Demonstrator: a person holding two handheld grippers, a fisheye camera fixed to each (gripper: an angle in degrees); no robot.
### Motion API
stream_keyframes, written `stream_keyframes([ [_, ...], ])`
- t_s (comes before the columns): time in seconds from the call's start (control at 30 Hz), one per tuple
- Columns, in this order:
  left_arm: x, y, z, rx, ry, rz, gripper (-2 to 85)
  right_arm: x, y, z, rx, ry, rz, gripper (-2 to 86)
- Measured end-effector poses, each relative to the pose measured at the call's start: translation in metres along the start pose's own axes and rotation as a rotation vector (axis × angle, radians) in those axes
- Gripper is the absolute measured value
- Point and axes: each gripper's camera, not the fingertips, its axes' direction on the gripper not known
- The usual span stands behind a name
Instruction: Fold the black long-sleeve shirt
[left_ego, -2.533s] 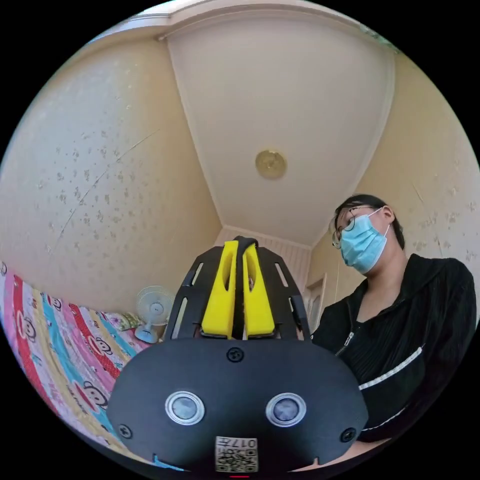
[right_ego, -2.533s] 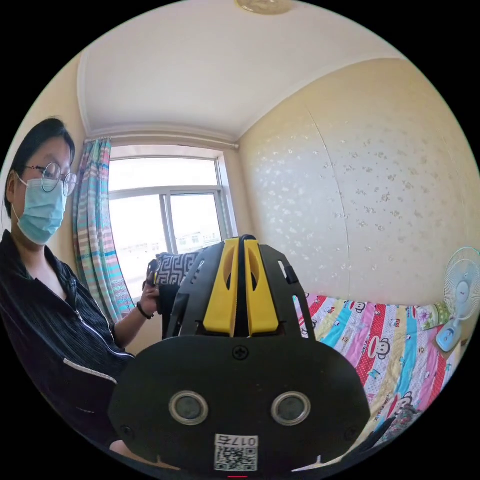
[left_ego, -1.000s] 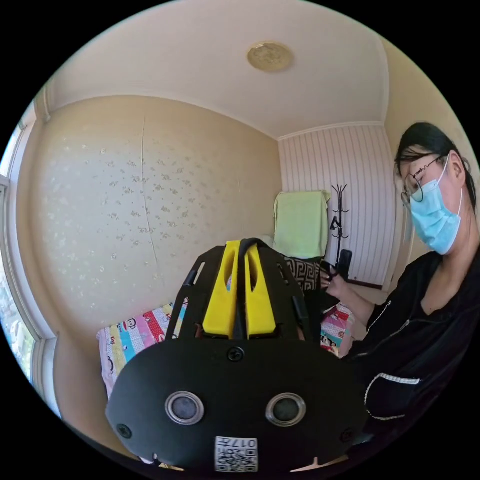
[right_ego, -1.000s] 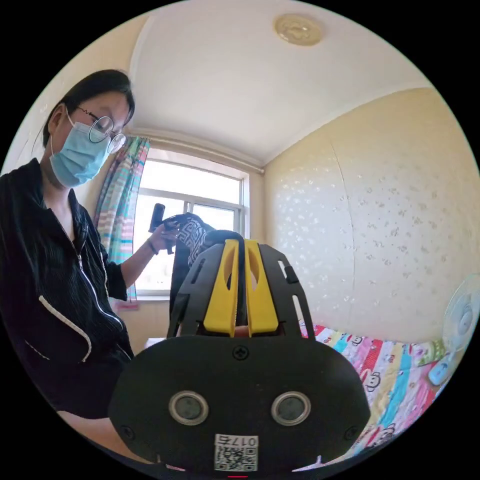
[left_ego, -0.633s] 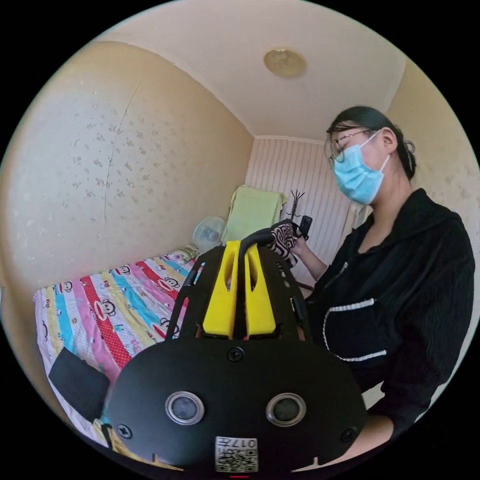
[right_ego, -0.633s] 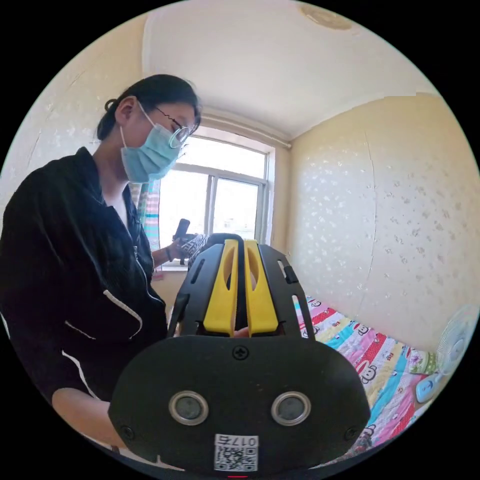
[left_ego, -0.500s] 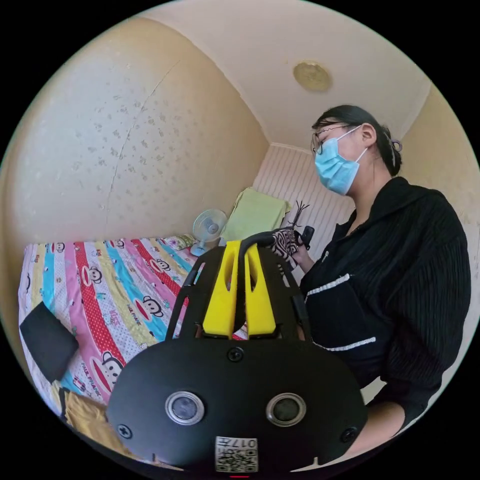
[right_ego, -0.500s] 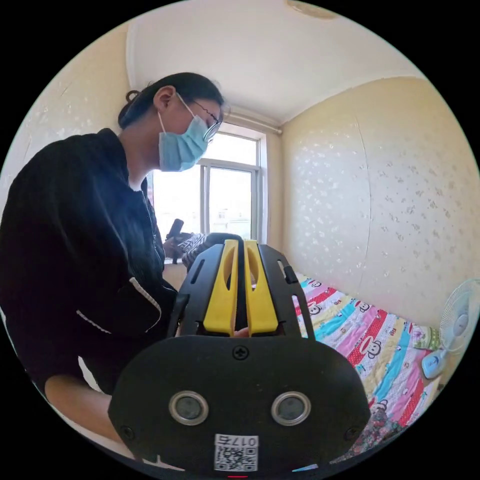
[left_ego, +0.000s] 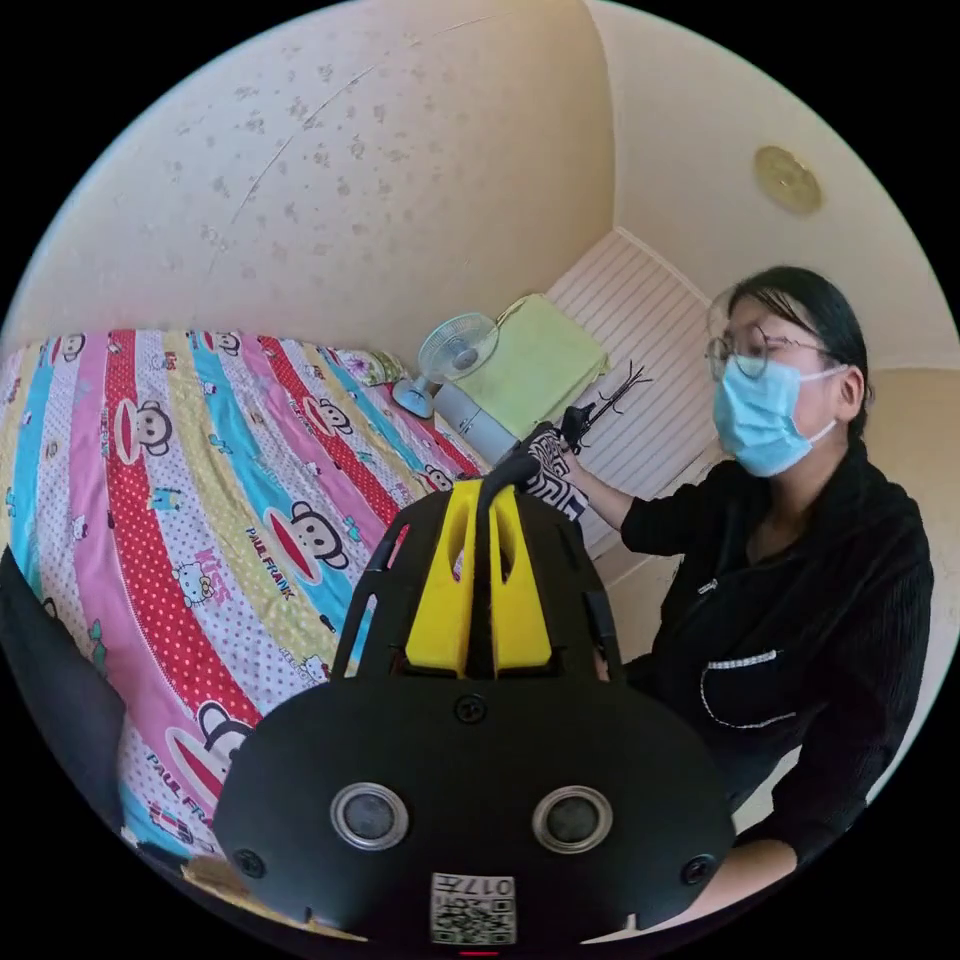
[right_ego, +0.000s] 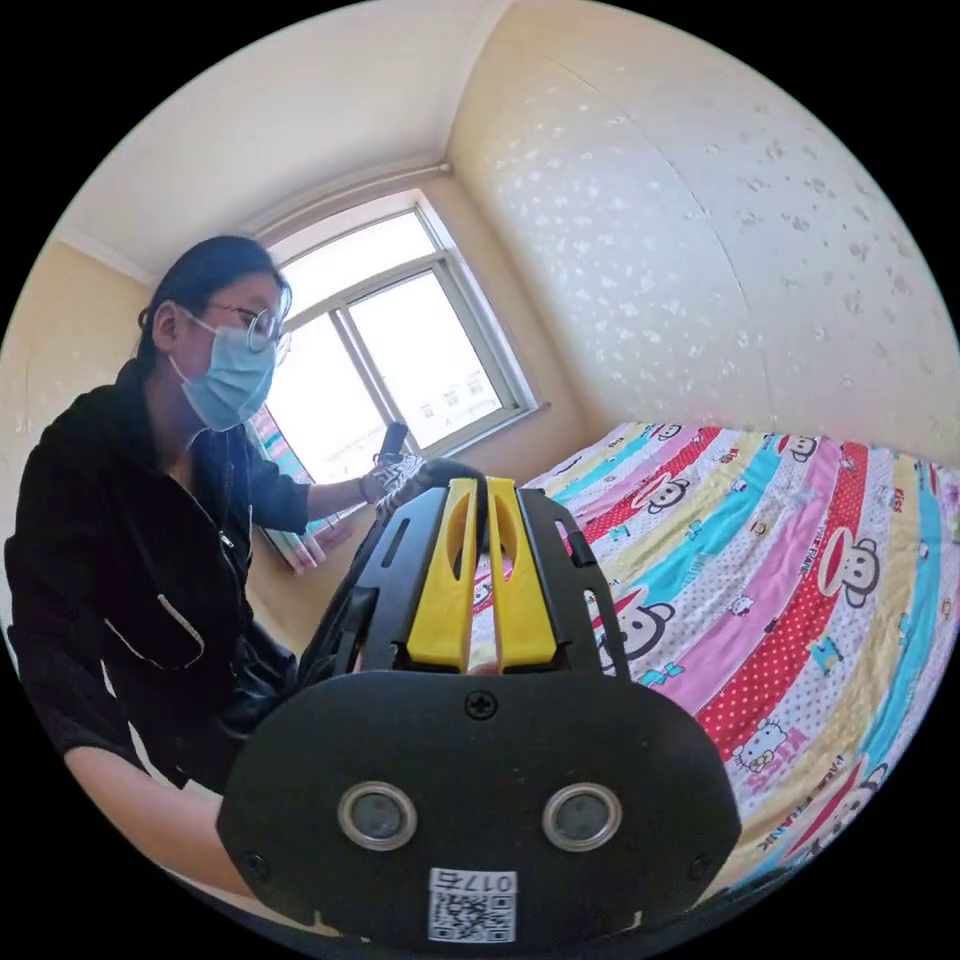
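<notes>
While both cameras tip from ceiling to bed, the black shirt comes down with them.
Left gripper (left_ego: 478, 530) and right gripper (right_ego: 478, 525) each pinch black shirt (left_ego: 497, 477) fabric, jaws nearly closed—raised above the striped bed (left_ego: 170, 480), the lay-down looks close.

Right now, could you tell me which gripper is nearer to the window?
Left, most likely. In the right gripper view, the left gripper is held up on the side of the window, while the right gripper is further off, over the bed.
</notes>
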Motion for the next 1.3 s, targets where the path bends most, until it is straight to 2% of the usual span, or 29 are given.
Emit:
stream_keyframes([
  [0.03,-0.033,-0.005,0.012,0.007,0.009,-0.031,-0.1,0.064,0.012,0.022,-0.005,0.013,0.053,2.5],
  [0.07,-0.105,-0.013,0.038,0.024,0.014,-0.102,0.1,0.125,0.023,0.044,-0.013,0.011,0.132,2.8],
  [0.17,-0.265,-0.01,0.089,0.163,0.063,-0.302,2.5,0.25,0.066,0.089,0.03,0.003,0.355,3.9],
  [0.2,-0.307,0.004,0.095,0.305,0.025,-0.402,4.3,0.268,0.079,0.095,0.072,0.022,0.402,4.4],
  [0.23,-0.322,0.013,0.095,0.403,-0.004,-0.447,5.3,0.291,0.102,0.098,0.189,0.09,0.473,5.3],
  [0.27,-0.342,0.034,0.097,0.595,-0.046,-0.51,6.4,0.304,0.124,0.096,0.327,0.167,0.524,7.9],
  [0.3,-0.356,0.051,0.102,0.721,-0.087,-0.563,6.9,0.31,0.135,0.095,0.388,0.203,0.552,9.2],
  [0.33,-0.361,0.056,0.105,0.743,-0.107,-0.584,7.3,0.317,0.152,0.093,0.471,0.255,0.589,11.2],
  [0.37,-0.37,0.059,0.109,0.697,-0.135,-0.6,8.1,0.32,0.163,0.09,0.498,0.289,0.593,12.6],
  [0.4,-0.375,0.053,0.114,0.567,-0.149,-0.589,8.0,0.321,0.166,0.089,0.494,0.298,0.59,13.1],
  [0.43,-0.376,0.05,0.117,0.491,-0.153,-0.579,8.0,0.322,0.168,0.087,0.438,0.292,0.592,13.8],
  [0.5,-0.358,0.04,0.134,0.22,-0.106,-0.492,8.0,0.312,0.165,0.087,0.277,0.243,0.561,14.3],
  [0.53,-0.349,0.039,0.139,0.159,-0.081,-0.467,8.0,0.298,0.163,0.089,0.138,0.204,0.536,14.4],
  [0.57,-0.322,0.038,0.15,0.042,-0.037,-0.412,8.0,0.277,0.164,0.093,-0.008,0.166,0.52,14.3],
  [0.6,-0.287,0.042,0.163,-0.069,-0.01,-0.364,8.1,0.265,0.166,0.095,-0.072,0.147,0.515,14.3],
  [0.67,-0.232,0.055,0.185,-0.188,0.019,-0.33,8.7,0.21,0.187,0.099,-0.261,0.089,0.543,14.0],
  [0.7,-0.196,0.068,0.203,-0.234,0.023,-0.33,9.9,0.197,0.195,0.099,-0.284,0.078,0.564,14.0],
  [0.77,-0.149,0.087,0.23,-0.242,0.004,-0.351,11.7,0.155,0.234,0.098,-0.295,0.064,0.686,14.1],
  [0.87,-0.11,0.113,0.277,-0.25,-0.161,-0.508,14.2,0.125,0.29,0.101,-0.203,0.076,0.877,14.2],
  [1.03,-0.107,0.132,0.34,-0.079,-0.209,-0.741,15.4,0.114,0.346,0.128,-0.016,0.099,1.037,13.9],
  [1.17,-0.103,0.132,0.382,0.039,-0.308,-0.839,9.8,0.117,0.365,0.147,0.162,0.073,1.091,11.7],
  [1.3,-0.106,0.122,0.401,0.035,-0.237,-0.92,4.3,0.121,0.352,0.157,0.025,0.059,1.091,8.8],
])
